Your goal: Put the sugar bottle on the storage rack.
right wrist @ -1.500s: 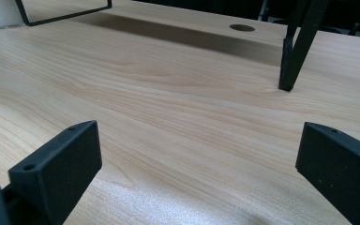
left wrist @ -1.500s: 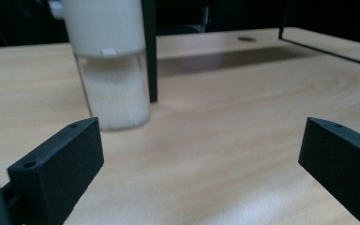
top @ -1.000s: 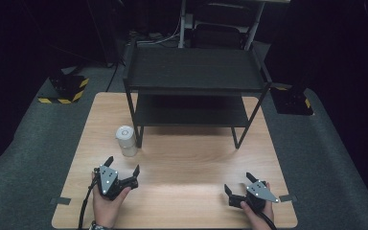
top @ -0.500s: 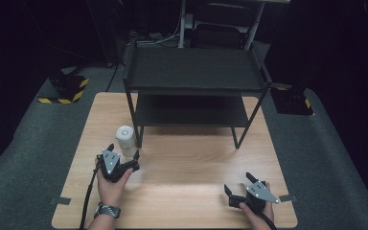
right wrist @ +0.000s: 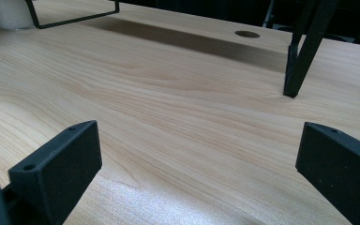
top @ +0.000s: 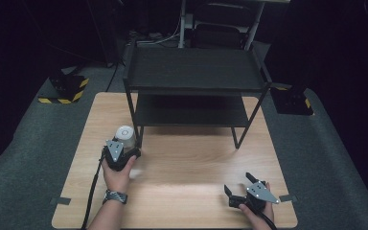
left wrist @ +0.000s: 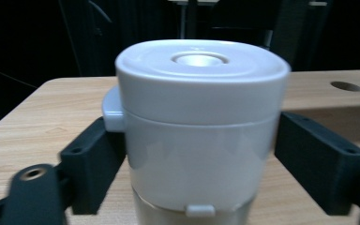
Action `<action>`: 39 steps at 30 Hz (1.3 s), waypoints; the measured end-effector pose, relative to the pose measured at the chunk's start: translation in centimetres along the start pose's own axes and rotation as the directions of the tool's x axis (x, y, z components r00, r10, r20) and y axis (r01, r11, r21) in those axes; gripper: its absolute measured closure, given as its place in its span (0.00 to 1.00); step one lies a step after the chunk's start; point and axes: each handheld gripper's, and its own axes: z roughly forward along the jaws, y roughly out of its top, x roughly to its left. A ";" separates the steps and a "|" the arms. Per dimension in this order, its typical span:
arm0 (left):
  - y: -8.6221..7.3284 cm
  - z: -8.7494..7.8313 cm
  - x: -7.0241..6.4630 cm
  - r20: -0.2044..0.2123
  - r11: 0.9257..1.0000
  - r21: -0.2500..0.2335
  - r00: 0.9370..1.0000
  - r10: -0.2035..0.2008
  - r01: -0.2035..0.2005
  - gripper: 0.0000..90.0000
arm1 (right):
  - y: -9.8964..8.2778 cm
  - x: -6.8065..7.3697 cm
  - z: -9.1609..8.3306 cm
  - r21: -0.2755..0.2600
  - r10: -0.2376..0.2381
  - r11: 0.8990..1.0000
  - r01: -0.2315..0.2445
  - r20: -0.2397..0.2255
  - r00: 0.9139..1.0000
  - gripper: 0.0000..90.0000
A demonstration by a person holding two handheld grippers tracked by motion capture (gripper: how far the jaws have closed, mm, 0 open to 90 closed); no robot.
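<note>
Dark surroundings frame the wooden table [top: 187,158], where the white lidded container [left wrist: 199,126] stands beside the black shelf rack's [top: 191,76] leg between the left gripper's [top: 120,154] wide, untouching fingers [left wrist: 91,164], so an off-centre squeeze could tip it, while the right gripper [top: 243,190] idles, fingers spread.

In the left gripper view the white jar [left wrist: 201,131] is cut off at the bottom edge. From above, the left gripper [top: 121,152] hides the jar's lower part, so jaw contact cannot be told.
</note>
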 end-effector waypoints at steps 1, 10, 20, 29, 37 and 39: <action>0.0 0.1 0.0 -0.002 1.000 -0.001 1.000 -0.006 0.006 0.22 | 0.0 0.0 0.0 0.000 0.000 1.000 0.000 0.000 1.000 0.00; -0.4 0.2 0.5 0.018 1.000 -0.016 1.000 -0.007 0.007 0.30 | 0.0 0.0 0.0 -0.003 0.000 1.000 0.000 -0.002 1.000 0.00; -0.5 0.3 1.1 0.033 1.000 -0.020 0.999 -0.007 0.008 0.34 | 0.0 0.1 0.0 -0.002 -0.003 1.000 0.003 0.002 1.000 0.00; -0.7 -0.2 1.5 0.052 0.999 -0.029 0.998 0.017 -0.015 0.34 | -0.1 0.0 0.0 -0.006 -0.004 1.000 0.004 -0.001 1.000 0.00; -1.3 -1.9 1.9 0.073 0.999 -0.040 0.997 0.011 -0.008 0.34 | -0.1 0.0 0.0 -0.005 -0.008 1.000 0.008 -0.001 1.000 0.00; -1.4 -2.3 1.9 0.081 0.999 -0.051 0.997 0.015 -0.011 0.34 | -0.1 0.0 0.0 -0.006 -0.008 1.000 0.008 0.000 1.000 0.00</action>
